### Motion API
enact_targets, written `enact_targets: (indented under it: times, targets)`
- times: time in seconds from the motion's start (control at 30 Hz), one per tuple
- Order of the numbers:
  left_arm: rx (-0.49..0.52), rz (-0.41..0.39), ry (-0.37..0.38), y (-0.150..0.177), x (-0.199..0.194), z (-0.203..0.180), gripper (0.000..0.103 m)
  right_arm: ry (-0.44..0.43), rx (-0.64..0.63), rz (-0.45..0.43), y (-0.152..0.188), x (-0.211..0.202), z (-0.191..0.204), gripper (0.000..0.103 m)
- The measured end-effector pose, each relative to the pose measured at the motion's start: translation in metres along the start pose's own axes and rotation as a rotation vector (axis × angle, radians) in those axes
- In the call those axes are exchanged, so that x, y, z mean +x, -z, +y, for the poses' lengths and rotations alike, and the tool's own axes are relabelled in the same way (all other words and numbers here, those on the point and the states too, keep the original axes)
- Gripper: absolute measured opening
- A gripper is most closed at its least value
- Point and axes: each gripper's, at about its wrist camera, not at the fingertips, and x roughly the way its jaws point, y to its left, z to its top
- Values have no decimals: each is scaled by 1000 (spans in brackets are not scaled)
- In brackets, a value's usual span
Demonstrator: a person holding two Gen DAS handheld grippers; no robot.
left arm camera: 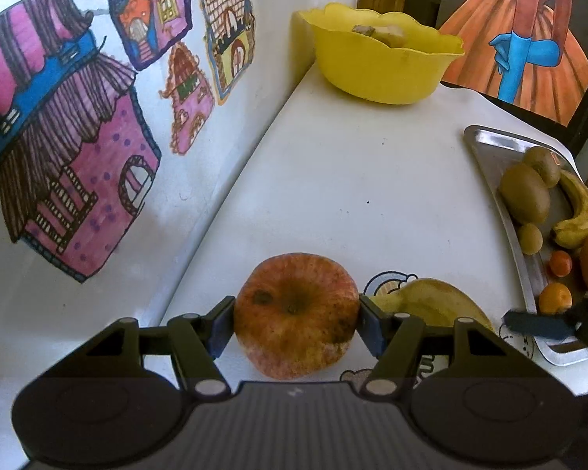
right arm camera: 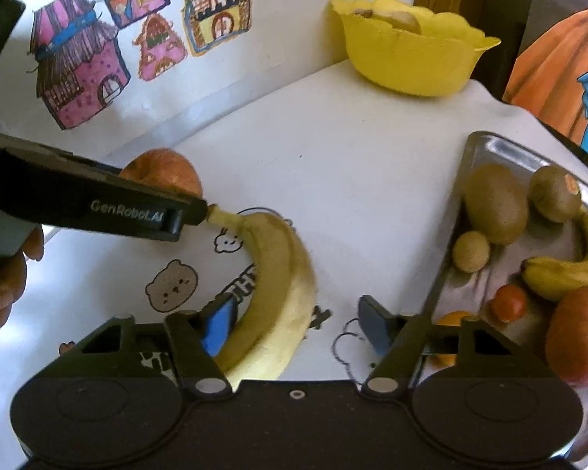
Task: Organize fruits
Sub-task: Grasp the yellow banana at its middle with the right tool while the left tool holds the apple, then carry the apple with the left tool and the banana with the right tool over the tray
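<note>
White tabletop [left arm camera: 352, 180] runs ahead of both tongs. Left gripper [left arm camera: 296, 323] clamps an apple [left arm camera: 294, 317] between its pads. Right gripper [right arm camera: 294, 323] stands spread around a banana [right arm camera: 278, 290]; a metal tray [right arm camera: 486, 149] of fruit sits to its right, a yellow bowl [right arm camera: 411, 62] far ahead.

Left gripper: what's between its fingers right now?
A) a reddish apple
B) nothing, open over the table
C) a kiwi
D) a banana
A. In the left wrist view both pads of the left gripper press against the sides of the reddish apple; the loose banana lies on the table beside it, inside the open right gripper, and the kiwis sit on the metal tray.
</note>
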Motion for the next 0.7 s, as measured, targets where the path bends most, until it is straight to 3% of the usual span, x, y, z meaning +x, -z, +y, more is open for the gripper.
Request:
enact_targets:
  times: [0.33,0.57,0.63,0.7]
  targets:
    - [-22,-18,3,6,8,-2,72,124,105,-109,18,2,21,64]
    - [-40,-36,16,14,6,-1,67,129,148,-199,33,-1,19,63]
    - [-43,-49,11,18,4,-2,68,122,157,-224,36,-2,19,58]
    - [-50,-56,4,20,2,-4,68,105,159,-240,37,-3,19,44]
